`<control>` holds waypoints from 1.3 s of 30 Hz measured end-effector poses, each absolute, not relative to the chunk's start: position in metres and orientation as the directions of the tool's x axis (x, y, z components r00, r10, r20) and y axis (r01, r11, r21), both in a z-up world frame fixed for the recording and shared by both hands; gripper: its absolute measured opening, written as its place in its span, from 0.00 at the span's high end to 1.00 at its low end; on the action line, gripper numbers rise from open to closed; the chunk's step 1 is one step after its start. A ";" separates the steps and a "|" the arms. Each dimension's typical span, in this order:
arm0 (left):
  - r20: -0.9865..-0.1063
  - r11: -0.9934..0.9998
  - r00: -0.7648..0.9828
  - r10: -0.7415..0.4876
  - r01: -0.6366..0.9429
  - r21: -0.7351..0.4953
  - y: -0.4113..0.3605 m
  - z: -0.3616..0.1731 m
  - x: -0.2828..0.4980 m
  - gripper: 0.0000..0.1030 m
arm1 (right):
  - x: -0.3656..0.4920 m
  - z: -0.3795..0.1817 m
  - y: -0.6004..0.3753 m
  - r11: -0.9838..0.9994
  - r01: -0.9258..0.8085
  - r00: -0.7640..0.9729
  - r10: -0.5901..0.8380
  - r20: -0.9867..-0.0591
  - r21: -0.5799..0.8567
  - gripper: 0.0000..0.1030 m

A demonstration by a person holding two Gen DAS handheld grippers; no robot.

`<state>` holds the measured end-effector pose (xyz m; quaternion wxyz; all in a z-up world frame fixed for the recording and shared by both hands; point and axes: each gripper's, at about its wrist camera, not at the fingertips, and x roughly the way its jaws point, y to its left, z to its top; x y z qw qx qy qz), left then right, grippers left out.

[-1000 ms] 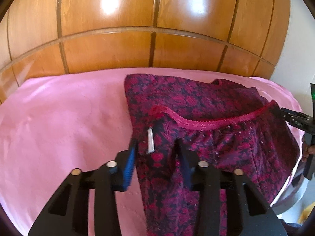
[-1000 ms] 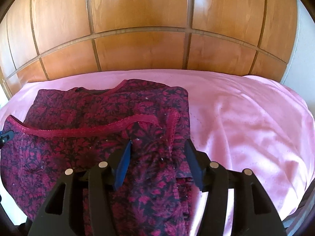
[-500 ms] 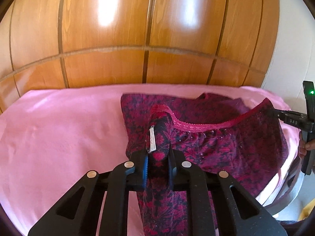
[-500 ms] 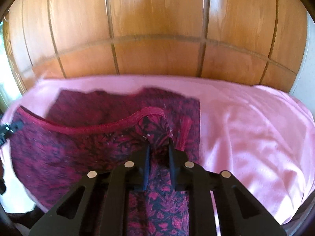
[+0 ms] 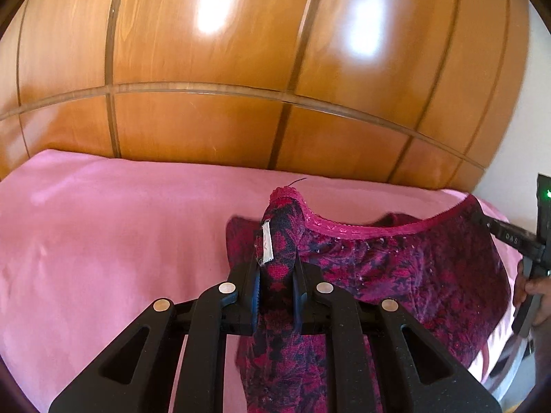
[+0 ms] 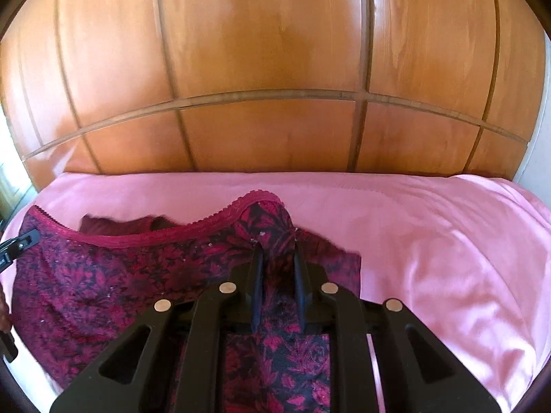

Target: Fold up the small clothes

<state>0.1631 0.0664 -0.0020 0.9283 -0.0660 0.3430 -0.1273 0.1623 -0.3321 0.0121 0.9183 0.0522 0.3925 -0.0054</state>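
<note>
While each gripper pinches a waistband corner of the garment [image 5: 413, 275], left gripper [image 5: 275, 282] and right gripper [image 6: 277, 268] should rise level, carrying the edge forward evenly; its far half lies on the bed [image 5: 103, 241].

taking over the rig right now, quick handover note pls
Left hand-held gripper: shut on the garment at the waistband corner with the white label.
Right hand-held gripper: shut on the garment's opposite waistband corner.
Garment: waistband stretched between both and raised, the rest draped over the pink sheet.
Done: both corners gripped.
Left: carry the edge over, lay the fold, release.
</note>
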 end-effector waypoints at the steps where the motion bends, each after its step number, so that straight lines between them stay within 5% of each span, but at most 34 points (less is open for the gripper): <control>1: -0.625 0.961 0.731 -0.275 0.184 -0.207 0.065 -0.002 0.173 0.88 | 0.173 0.010 -0.335 0.994 0.067 0.688 0.019 -0.725 0.090 0.86; 16: -0.798 0.994 0.593 -0.106 0.084 -0.070 0.039 -0.083 0.278 0.86 | 0.258 -0.084 -0.357 0.984 0.171 0.512 -0.124 -0.850 -0.041 0.85; 19: -0.798 0.993 0.591 -0.118 0.080 -0.089 0.044 -0.075 0.276 0.80 | 0.259 -0.081 -0.359 0.988 0.152 0.501 -0.103 -0.859 -0.030 0.78; 20: -0.793 0.992 0.596 -0.126 0.078 -0.099 0.047 -0.071 0.276 0.77 | 0.258 -0.077 -0.362 0.988 0.157 0.509 -0.093 -0.856 -0.014 0.69; 23: -0.762 0.993 0.638 -0.109 0.028 -0.118 0.058 -0.054 0.254 0.63 | 0.244 -0.056 -0.371 0.985 0.170 0.561 -0.069 -0.825 0.033 0.57; 32: -0.676 0.985 0.717 -0.172 0.120 -0.123 0.050 -0.038 0.152 0.63 | 0.138 -0.027 -0.340 0.986 0.001 0.620 0.129 -0.774 0.166 0.52; 39: -0.729 0.984 0.662 -0.175 0.133 -0.116 0.035 -0.075 0.139 0.63 | 0.097 -0.066 -0.342 0.978 0.025 0.586 0.152 -0.796 0.205 0.49</control>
